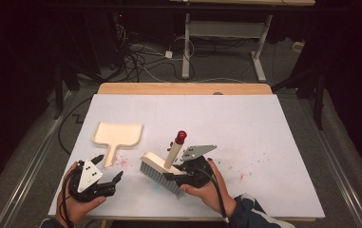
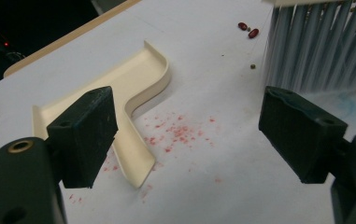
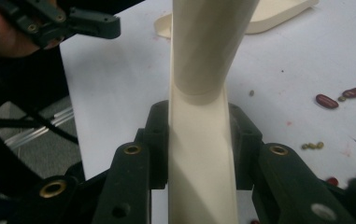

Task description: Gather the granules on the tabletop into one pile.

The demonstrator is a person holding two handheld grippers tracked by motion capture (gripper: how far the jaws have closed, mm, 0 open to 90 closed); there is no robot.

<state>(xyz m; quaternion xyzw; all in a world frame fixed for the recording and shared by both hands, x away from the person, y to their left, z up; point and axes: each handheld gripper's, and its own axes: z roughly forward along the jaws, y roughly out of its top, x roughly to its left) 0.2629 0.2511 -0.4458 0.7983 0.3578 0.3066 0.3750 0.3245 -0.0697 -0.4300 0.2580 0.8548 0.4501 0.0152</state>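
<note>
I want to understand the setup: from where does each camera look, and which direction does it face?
High view: above the near edge, facing forward and down on the table; both hands show.
Left gripper view: rides the left hand-held gripper, open, facing the dustpan.
Right gripper view: rides the right hand-held gripper, shut on the brush handle.
All three share the dustpan.

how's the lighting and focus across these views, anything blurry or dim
High view: white table evenly lit, surroundings dark. Left gripper view: brush bristles slightly soft, dustpan clear, left edge dark. Right gripper view: brush handle close up and soft, beans fairly sharp.
</note>
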